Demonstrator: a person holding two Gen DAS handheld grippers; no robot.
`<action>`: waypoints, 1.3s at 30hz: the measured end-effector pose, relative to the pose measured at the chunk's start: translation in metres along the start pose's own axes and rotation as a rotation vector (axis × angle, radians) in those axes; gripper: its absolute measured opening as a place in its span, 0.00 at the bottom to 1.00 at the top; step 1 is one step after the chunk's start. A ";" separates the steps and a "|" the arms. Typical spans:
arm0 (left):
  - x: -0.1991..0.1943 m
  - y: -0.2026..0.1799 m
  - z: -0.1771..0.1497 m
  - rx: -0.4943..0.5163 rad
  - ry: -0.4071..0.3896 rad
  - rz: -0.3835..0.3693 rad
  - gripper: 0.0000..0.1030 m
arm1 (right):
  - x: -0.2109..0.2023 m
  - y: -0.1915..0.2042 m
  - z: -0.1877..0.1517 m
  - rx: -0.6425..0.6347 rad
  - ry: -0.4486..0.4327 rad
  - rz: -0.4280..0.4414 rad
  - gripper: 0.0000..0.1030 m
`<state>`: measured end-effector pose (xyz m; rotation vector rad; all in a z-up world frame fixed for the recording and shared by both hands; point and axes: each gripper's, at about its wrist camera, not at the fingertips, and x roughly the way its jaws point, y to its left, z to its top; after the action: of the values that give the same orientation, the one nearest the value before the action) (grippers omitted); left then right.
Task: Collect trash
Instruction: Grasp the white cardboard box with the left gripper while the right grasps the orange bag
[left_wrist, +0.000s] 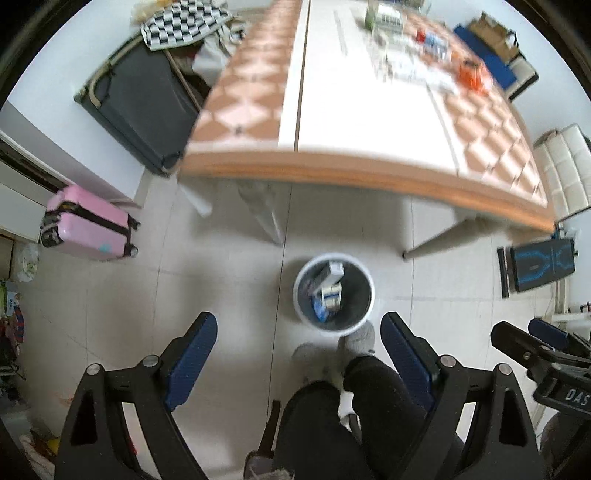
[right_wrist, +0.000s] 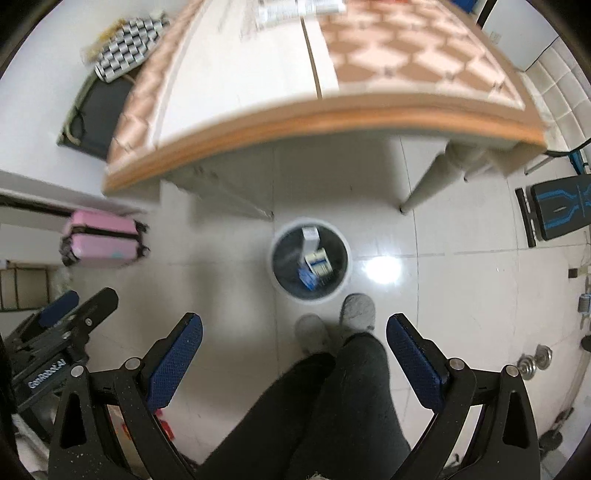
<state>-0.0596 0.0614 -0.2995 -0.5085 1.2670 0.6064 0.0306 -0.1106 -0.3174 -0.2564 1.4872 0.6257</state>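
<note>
While both the left gripper (left_wrist: 299, 332) and right gripper (right_wrist: 294, 332) are hanging empty, jaws wide apart, above the wastebasket (right_wrist: 311, 291) already holding cartons, I judge they're heading to the table (left_wrist: 332, 166) behind it for more litter.

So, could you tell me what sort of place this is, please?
Probably a lived-in room at home: a pink suitcase on the tiled floor, a checked-cloth table, and a small waste bin holding cartons.

I'm wearing fuzzy black trousers (right_wrist: 332, 398) and grey slippers (right_wrist: 357, 314); my black gripper frames are carrying blue textured pads (left_wrist: 192, 356).
</note>
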 end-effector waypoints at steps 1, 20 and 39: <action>-0.004 -0.002 0.007 -0.002 -0.011 0.004 0.88 | -0.008 0.000 0.005 0.010 -0.012 0.012 0.98; -0.003 -0.100 0.316 -0.089 -0.116 -0.039 0.88 | -0.062 -0.118 0.342 0.281 -0.166 0.043 0.98; 0.112 -0.176 0.557 -0.016 0.075 -0.093 0.88 | 0.021 -0.187 0.547 0.500 -0.051 0.055 0.98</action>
<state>0.4785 0.3125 -0.2771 -0.6048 1.3024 0.5238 0.5916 0.0291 -0.3269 0.1868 1.5535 0.2847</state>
